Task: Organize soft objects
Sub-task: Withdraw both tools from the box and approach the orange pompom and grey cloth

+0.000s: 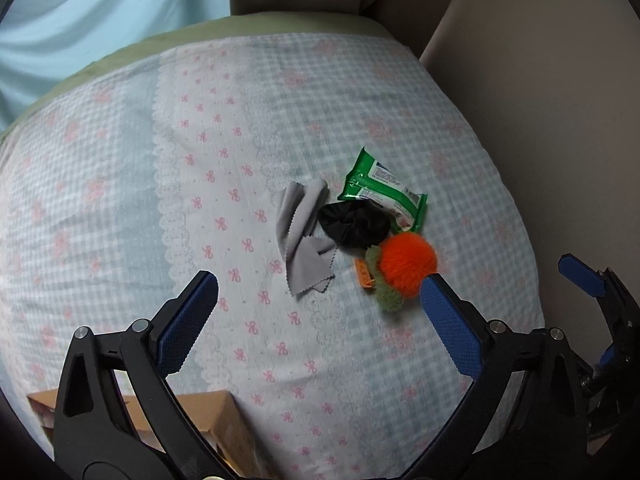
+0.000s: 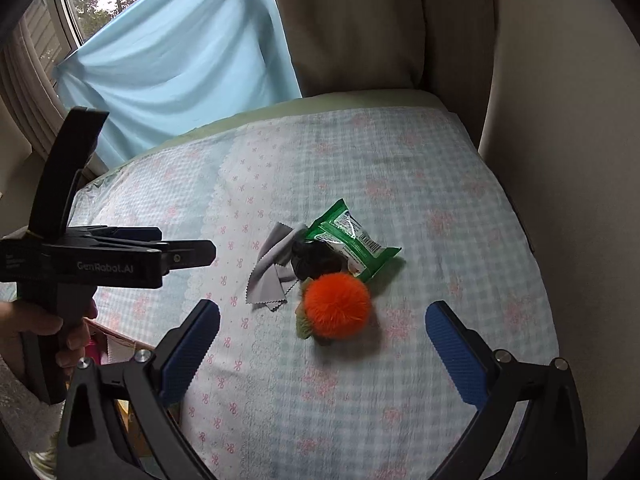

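Observation:
A small pile lies on the checked bedspread (image 1: 120, 184): a grey cloth (image 1: 300, 236), a black scrunchie (image 1: 354, 224), a green wipes packet (image 1: 384, 186) and an orange pompom (image 1: 406, 266) with a green fuzzy part. My left gripper (image 1: 320, 292) is open and empty, just short of the pile. In the right wrist view the pompom (image 2: 338, 306), cloth (image 2: 270, 276), scrunchie (image 2: 316, 258) and packet (image 2: 352, 240) lie ahead of my open, empty right gripper (image 2: 322, 320). The left gripper's body (image 2: 104, 260) shows at the left there.
A cardboard box (image 1: 212, 420) sits by the bed's near left edge. A beige headboard (image 2: 360, 28) and wall (image 2: 560, 120) bound the bed at the back and right. A light blue curtain (image 2: 180, 52) hangs at the back left.

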A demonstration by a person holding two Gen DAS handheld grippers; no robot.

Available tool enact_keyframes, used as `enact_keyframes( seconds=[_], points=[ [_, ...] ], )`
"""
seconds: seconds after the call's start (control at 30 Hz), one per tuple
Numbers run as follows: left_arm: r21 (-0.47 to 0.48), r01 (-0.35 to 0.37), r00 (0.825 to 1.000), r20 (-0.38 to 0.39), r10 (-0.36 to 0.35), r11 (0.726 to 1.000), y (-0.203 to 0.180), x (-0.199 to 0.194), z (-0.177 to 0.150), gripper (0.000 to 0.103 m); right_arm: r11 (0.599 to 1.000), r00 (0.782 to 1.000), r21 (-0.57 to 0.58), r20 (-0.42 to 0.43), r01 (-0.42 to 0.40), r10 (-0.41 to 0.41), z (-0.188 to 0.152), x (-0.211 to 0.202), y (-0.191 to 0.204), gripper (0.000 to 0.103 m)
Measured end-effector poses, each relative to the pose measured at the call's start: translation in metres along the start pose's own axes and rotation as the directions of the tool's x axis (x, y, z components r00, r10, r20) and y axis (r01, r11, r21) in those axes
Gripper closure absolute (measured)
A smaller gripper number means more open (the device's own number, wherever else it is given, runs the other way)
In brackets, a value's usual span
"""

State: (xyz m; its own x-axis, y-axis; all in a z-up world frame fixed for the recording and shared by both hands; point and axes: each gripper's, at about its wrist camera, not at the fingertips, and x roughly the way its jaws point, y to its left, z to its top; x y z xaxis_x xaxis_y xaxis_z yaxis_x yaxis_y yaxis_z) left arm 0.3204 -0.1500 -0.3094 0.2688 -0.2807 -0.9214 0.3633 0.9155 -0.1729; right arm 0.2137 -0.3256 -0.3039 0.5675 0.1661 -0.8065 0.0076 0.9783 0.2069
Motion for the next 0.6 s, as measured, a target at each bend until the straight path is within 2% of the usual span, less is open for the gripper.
enact_keyframes(
  seconds=[0.07, 0.17, 0.3, 0.33, 0.43, 0.5, 0.53, 0.6],
  points=[
    [0.006, 0.006, 0.999, -0.033, -0.006, 1.000, 0.008, 0.033, 0.004, 0.009, 1.000, 1.000, -0.016, -0.017, -0.009, 0.009, -0.001, 0.025, -0.006, 0.001],
    [0.002, 0.025, 0.997, -0.074, -0.025, 1.000, 0.020, 0.077, 0.008, 0.011, 0.999, 0.999, -0.031, -0.044, -0.022, 0.021, -0.005, 0.059, -0.015, 0.001],
    [0.027, 0.028, 0.994, -0.110, -0.025, 0.999, 0.024, 0.121, 0.011, 0.016, 0.999, 0.997, -0.029, -0.076, -0.032, 0.030, -0.014, 0.099, -0.020, 0.003],
    [0.037, 0.029, 0.993, -0.116, -0.024, 0.999, 0.024, 0.130, 0.011, 0.019, 0.999, 0.996, -0.026, -0.084, -0.035, 0.033, -0.016, 0.107, -0.020, 0.007],
    [0.064, 0.025, 0.990, -0.140, -0.015, 0.998, 0.024, 0.155, 0.009, 0.029, 0.999, 0.995, -0.013, -0.090, -0.037, 0.035, -0.022, 0.126, -0.023, 0.007],
    [0.078, 0.026, 0.989, -0.146, -0.015, 0.997, 0.025, 0.168, 0.005, 0.031, 0.999, 0.996, -0.009, -0.083, -0.041, 0.040, -0.024, 0.134, -0.024, 0.007],
    [0.094, 0.019, 0.990, -0.144, -0.005, 0.995, 0.024, 0.173, 0.004, 0.032, 0.999, 0.996, -0.012, -0.079, -0.044, 0.043, -0.025, 0.138, -0.023, 0.007],
    [0.157, -0.012, 0.994, -0.104, 0.029, 0.988, 0.018, 0.176, 0.000, 0.039, 0.998, 0.996, -0.028, -0.072, -0.055, 0.053, -0.027, 0.145, -0.022, 0.015]
  ],
)
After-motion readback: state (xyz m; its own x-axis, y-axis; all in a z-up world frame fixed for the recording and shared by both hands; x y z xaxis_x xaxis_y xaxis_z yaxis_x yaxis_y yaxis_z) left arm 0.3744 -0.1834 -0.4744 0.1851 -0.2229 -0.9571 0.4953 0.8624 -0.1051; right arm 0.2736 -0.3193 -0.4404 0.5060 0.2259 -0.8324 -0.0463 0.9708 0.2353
